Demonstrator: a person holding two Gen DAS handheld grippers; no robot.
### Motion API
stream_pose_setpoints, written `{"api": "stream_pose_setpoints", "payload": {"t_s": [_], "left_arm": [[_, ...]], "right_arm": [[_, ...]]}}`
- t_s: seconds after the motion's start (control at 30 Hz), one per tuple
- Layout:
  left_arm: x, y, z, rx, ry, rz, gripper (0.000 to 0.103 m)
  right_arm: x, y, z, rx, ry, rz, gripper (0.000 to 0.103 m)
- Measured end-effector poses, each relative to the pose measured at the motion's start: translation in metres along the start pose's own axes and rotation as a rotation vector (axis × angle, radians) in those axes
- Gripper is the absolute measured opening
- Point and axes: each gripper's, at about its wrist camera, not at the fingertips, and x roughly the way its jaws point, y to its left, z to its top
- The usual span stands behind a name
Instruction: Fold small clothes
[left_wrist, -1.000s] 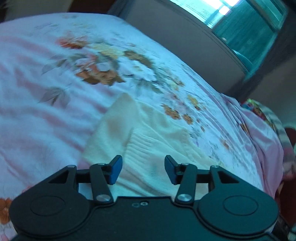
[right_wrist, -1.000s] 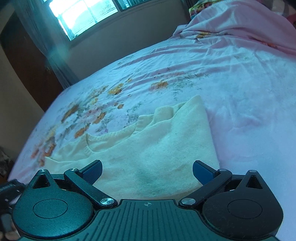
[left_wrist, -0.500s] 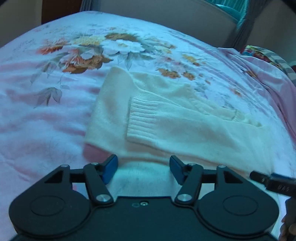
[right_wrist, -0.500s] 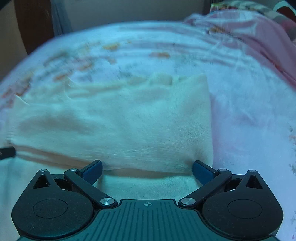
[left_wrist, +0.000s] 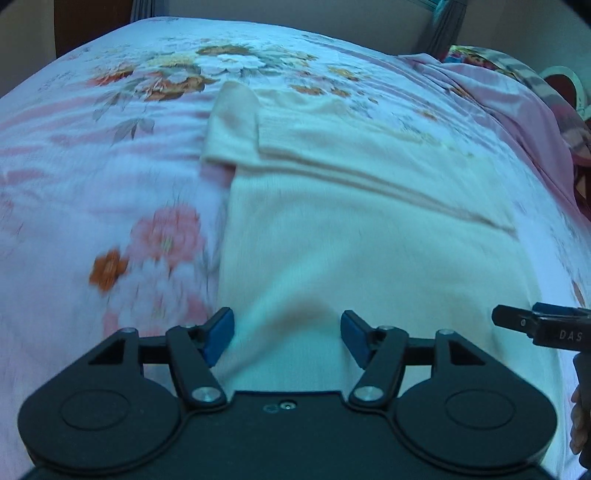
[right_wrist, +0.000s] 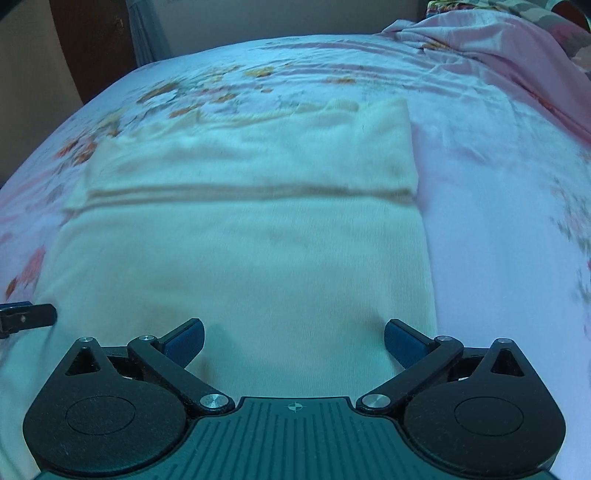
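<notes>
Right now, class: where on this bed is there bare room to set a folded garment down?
Bare sheet lies right of the cream sweater, up to the rumpled pink blanket. The flowered patch left of it is free too. The middle is taken.

"DAS" is printed on the right tool (left_wrist: 546, 328).

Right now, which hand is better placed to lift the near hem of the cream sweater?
Neither clearly: left tongs and right tongs both stand open above the cream sweater, near opposite corners. Use both.
</notes>
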Motion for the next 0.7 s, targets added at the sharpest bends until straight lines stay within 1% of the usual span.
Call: {"api": "stream_pose_setpoints", "payload": {"t_s": [0.1,0.13,0.17,0.2,0.3,0.4,0.53,0.6,0.63,0.7], "left_arm": [[-0.014,-0.002,-0.018,0.026,-0.005,0.013,0.062],[-0.018,-0.001,-0.023,0.022,0.013,0.012,0.066],[-0.021,0.000,-0.030,0.008,0.030,0.002,0.067],[-0.025,0.001,-0.037,0.010,0.029,0.002,0.067],[-0.038,0.000,-0.055,0.051,0.035,0.011,0.067],[-0.051,0.006,-0.070,0.049,0.044,0.006,0.067],[-0.064,0.012,-0.086,0.054,0.051,0.024,0.067],[-0.070,0.019,-0.094,0.031,0.069,0.043,0.068],[-0.073,0.024,-0.098,0.014,0.074,0.032,0.068],[-0.083,0.030,-0.106,0.011,0.070,0.035,0.068]], "right_arm": [[-0.017,0.007,-0.020,-0.017,-0.012,0.010,0.103],[-0.022,0.010,-0.028,-0.023,-0.007,0.017,0.103],[-0.026,0.012,-0.037,-0.024,-0.003,0.020,0.103],[-0.030,0.014,-0.045,-0.027,0.002,0.024,0.103],[-0.041,0.018,-0.067,-0.039,0.018,0.029,0.103],[-0.054,0.019,-0.086,-0.038,0.022,0.028,0.103],[-0.067,0.022,-0.106,-0.071,0.025,0.012,0.103],[-0.074,0.021,-0.114,-0.058,0.025,0.009,0.103],[-0.078,0.020,-0.118,-0.051,0.025,0.010,0.103],[-0.084,0.020,-0.126,-0.051,0.028,0.010,0.103]]}}
